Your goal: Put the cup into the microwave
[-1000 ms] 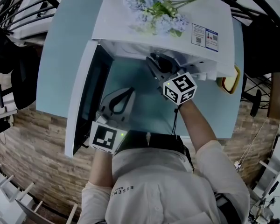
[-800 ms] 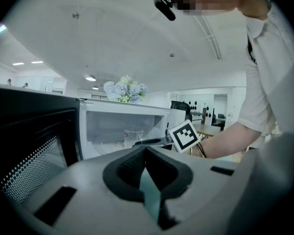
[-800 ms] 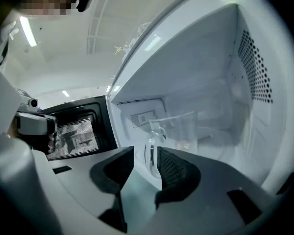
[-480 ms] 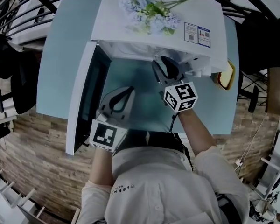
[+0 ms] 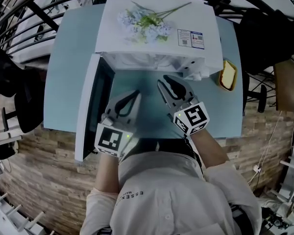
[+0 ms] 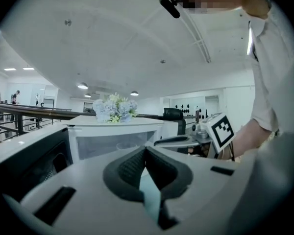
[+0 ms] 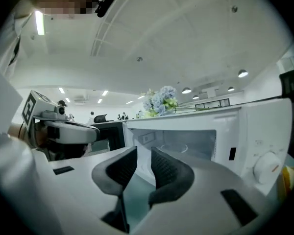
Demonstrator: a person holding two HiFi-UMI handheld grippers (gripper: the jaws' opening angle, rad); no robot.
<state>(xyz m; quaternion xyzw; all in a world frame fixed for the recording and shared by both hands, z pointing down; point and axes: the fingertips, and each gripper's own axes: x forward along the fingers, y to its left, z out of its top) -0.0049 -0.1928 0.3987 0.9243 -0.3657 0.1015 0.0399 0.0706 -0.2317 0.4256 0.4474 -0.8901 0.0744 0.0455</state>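
The white microwave (image 5: 152, 62) stands with its door (image 5: 90, 106) swung open to the left. In the left gripper view its cavity (image 6: 112, 146) holds a faint clear rim; I cannot tell whether that is the cup or the glass plate. The same faint ring (image 7: 179, 148) shows in the right gripper view. My right gripper (image 5: 164, 81) hovers over the table in front of the opening, outside the cavity. Its jaws are closing, a narrow gap (image 7: 143, 153) is left and nothing is between them. My left gripper (image 5: 136, 93) hangs beside the door with its pads together (image 6: 145, 151) on nothing.
A bunch of pale blue flowers (image 5: 144, 21) lies on top of the microwave. A yellow object (image 5: 229, 75) sits on the light blue table (image 5: 63, 67) to the right of the microwave. Railings and chairs surround the table.
My right gripper has drawn back out of the microwave cavity toward the person and risen. The left gripper has lifted slightly and stays shut.
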